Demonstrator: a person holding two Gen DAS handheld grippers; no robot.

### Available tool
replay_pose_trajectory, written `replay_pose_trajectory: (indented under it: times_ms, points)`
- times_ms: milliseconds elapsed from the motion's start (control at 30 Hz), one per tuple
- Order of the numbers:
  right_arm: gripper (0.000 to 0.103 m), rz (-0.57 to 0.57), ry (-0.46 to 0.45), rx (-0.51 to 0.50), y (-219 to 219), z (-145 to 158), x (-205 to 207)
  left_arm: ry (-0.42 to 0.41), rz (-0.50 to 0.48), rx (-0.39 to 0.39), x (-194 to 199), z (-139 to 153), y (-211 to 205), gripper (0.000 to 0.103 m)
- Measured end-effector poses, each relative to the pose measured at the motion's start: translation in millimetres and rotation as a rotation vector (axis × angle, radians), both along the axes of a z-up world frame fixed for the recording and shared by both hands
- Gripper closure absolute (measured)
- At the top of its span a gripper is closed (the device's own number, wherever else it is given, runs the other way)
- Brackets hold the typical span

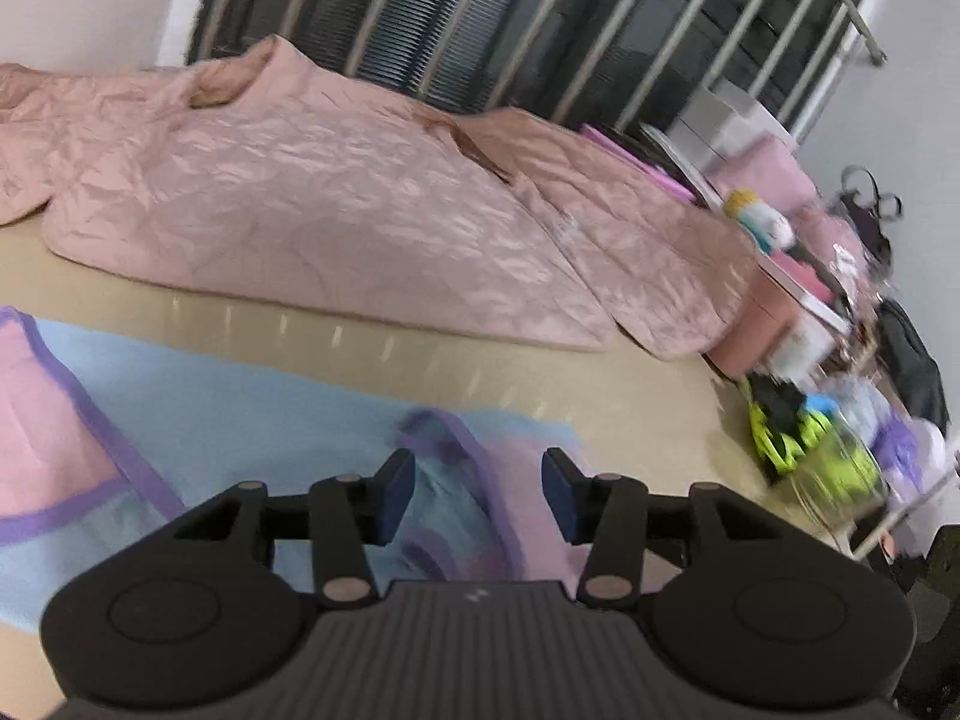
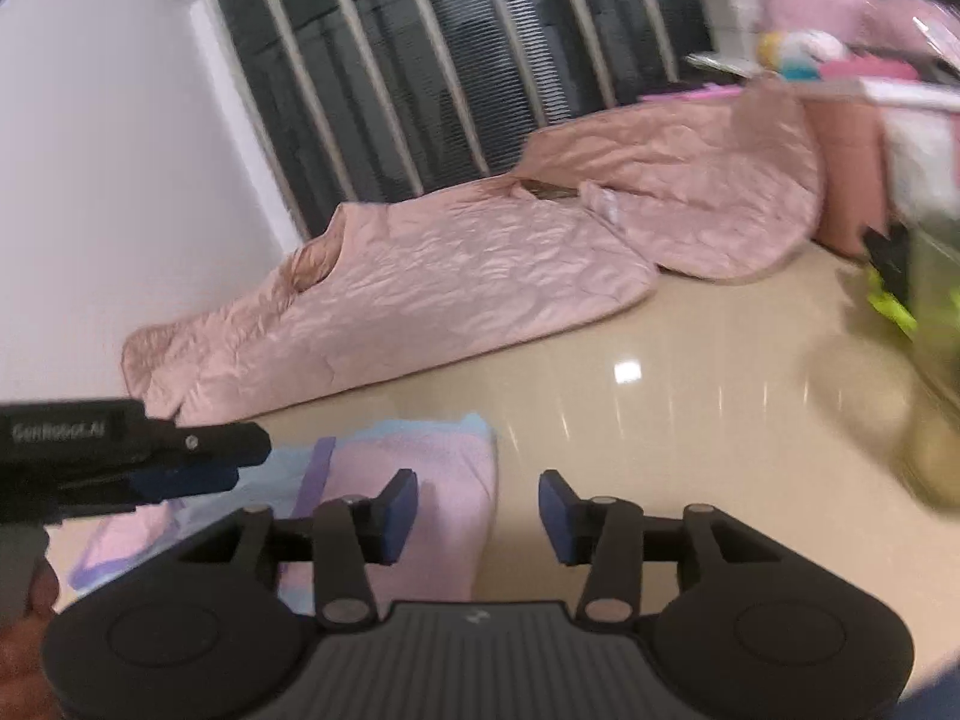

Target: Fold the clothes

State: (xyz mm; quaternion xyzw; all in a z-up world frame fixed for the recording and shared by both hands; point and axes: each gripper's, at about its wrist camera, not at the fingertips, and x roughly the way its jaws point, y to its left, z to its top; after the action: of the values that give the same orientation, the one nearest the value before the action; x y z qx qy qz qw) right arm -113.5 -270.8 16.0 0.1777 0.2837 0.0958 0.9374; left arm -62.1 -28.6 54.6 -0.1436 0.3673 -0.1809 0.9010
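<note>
A light blue garment (image 1: 240, 396) with pink panels and purple trim lies spread on the beige floor (image 1: 630, 384). My left gripper (image 1: 478, 498) hovers over a bunched pink and purple part of it, jaws apart, with nothing pinched between the blue pads. In the right wrist view the garment's folded pink end (image 2: 444, 468) lies under my right gripper (image 2: 477, 516), which is also open and holds nothing. The left gripper (image 2: 240, 462) reaches in from the left edge of that view, just above the garment, with a hand (image 2: 27, 600) on its grip.
A crumpled pink quilt (image 1: 336, 198) lies on the floor behind the garment, against a barred dark window (image 1: 480, 18). Boxes, pink cushions and a toy (image 1: 762, 216) crowd the right side, with a neon-green item (image 1: 804, 438) on the floor. White wall (image 2: 90, 180) at left.
</note>
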Motion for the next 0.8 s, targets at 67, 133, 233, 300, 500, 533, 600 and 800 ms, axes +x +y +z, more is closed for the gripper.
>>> replay_pose_trajectory:
  times_ms: [67, 133, 233, 300, 500, 533, 600, 800]
  points:
    - [0.059, -0.014, 0.003, 0.058, -4.1, -2.2, -10.1, 0.011, -0.018, 0.016, -4.2, -1.6, -3.9, 0.061]
    - [0.059, -0.026, 0.014, 0.091, -5.2, -5.6, -17.4, 0.021, -0.029, 0.043, -5.8, -6.6, -6.8, 0.07]
    - [0.059, -0.05, 0.059, 0.105, -1.3, -15.0, -16.6, 0.051, -0.031, 0.094, -6.0, -14.8, -9.6, 0.078]
    - [0.06, -0.063, 0.068, 0.133, 0.5, -19.0, -15.2, 0.064, -0.034, 0.13, -7.1, -19.8, -10.9, 0.078]
    - [0.092, -0.052, 0.086, 0.181, 9.3, -27.0, -11.2, 0.079, -0.027, 0.131, -9.1, -28.6, -6.0, 0.077]
    - [0.092, -0.052, 0.079, 0.183, 10.8, -26.4, -12.0, 0.082, -0.028, 0.124, -8.6, -27.9, -4.3, 0.077]
    - [0.093, -0.045, 0.029, 0.126, 18.8, -18.0, -14.7, 0.081, -0.014, 0.1, -7.8, -22.8, 4.3, 0.075]
    - [0.093, 0.077, -0.187, -0.217, 71.6, 20.9, -30.5, 0.03, 0.118, -0.001, -0.9, 17.3, 55.6, 0.066]
